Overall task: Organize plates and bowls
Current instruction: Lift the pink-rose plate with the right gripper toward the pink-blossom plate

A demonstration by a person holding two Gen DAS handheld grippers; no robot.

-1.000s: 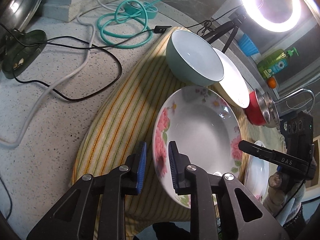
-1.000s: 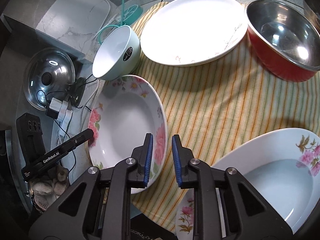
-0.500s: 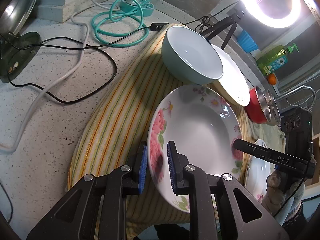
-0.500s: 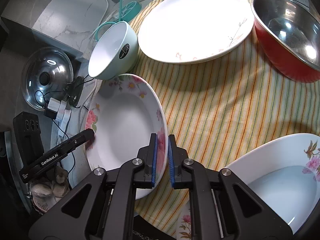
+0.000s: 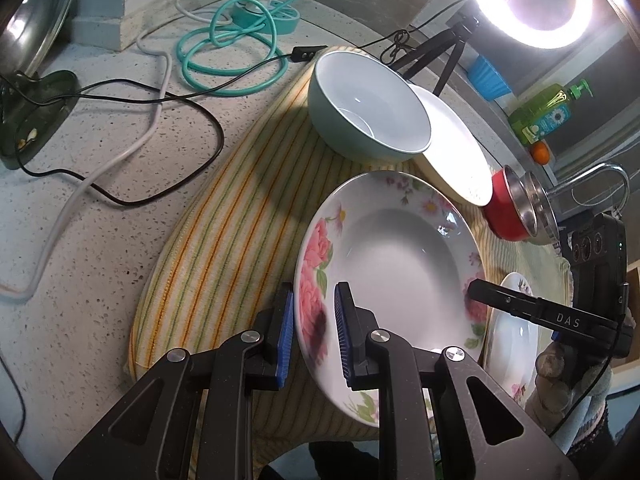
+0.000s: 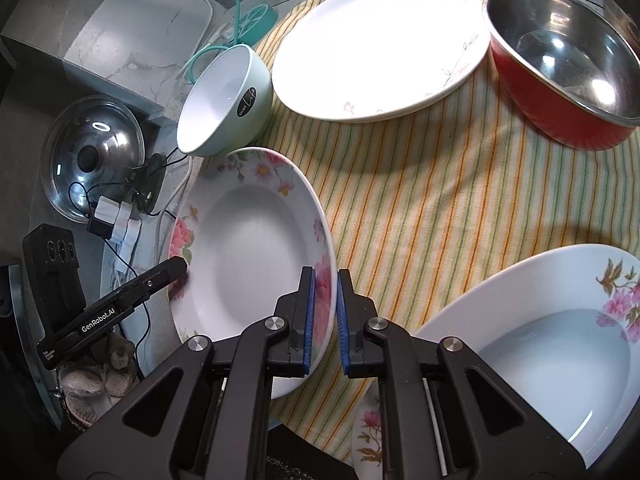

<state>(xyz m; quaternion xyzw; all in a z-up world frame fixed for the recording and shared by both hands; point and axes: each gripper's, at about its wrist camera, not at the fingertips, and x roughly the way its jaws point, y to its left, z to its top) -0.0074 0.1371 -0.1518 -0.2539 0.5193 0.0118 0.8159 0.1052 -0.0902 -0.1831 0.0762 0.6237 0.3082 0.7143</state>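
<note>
A deep white plate with pink flowers (image 5: 396, 264) (image 6: 248, 248) lies on the striped cloth (image 5: 224, 240), held from both sides. My left gripper (image 5: 314, 332) is shut on the plate's left rim, one blue pad under the rim and one on top. My right gripper (image 6: 324, 312) is shut on the opposite rim. Each gripper's tip shows in the other's view, the right gripper (image 5: 476, 286) and the left gripper (image 6: 176, 268). A mint bowl (image 5: 368, 108) (image 6: 224, 100) stands just beyond the plate.
A flat white plate (image 6: 380, 44), a red bowl with a steel inside (image 6: 560, 52) and an oval floral dish (image 6: 540, 340) share the cloth. Cables and a teal cord (image 5: 236, 52) lie on the speckled counter at left. A pot lid (image 6: 92, 160) leans there.
My right gripper's jaws have closed onto the floral plate's rim. The left gripper keeps its grip and has barely moved.
</note>
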